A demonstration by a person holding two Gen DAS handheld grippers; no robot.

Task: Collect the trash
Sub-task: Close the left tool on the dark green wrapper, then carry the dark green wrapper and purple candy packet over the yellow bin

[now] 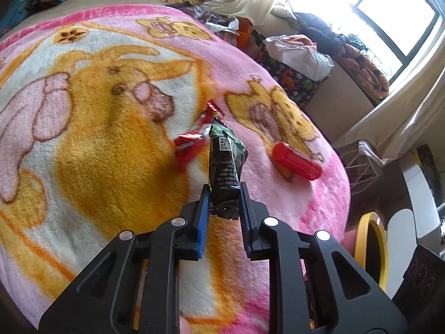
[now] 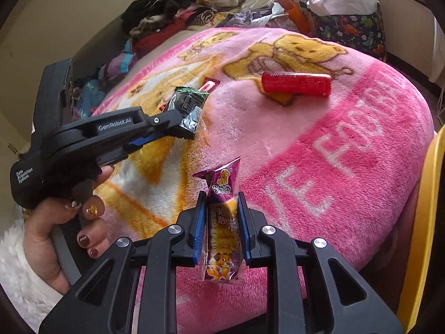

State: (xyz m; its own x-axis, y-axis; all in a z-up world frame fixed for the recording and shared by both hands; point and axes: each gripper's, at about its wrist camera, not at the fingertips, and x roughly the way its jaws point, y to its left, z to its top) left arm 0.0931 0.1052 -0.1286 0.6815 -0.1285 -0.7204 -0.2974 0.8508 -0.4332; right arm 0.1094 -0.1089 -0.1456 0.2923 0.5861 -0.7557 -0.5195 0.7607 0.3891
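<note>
Fingers (image 1: pixel 207 197) of the left gripper (image 1: pixel 224 194) pinch a dark wrapper (image 1: pixel 225 161); right gripper (image 2: pixel 219 208) clamps a purple snack packet (image 2: pixel 222 222).

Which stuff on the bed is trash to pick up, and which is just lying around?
Trash:
- dark green wrapper, in the left hand-held gripper
- purple snack packet, in the right hand-held gripper
- red wrapper
- red tube, perhaps

Just lying around:
- pink blanket
- clothes pile
</note>
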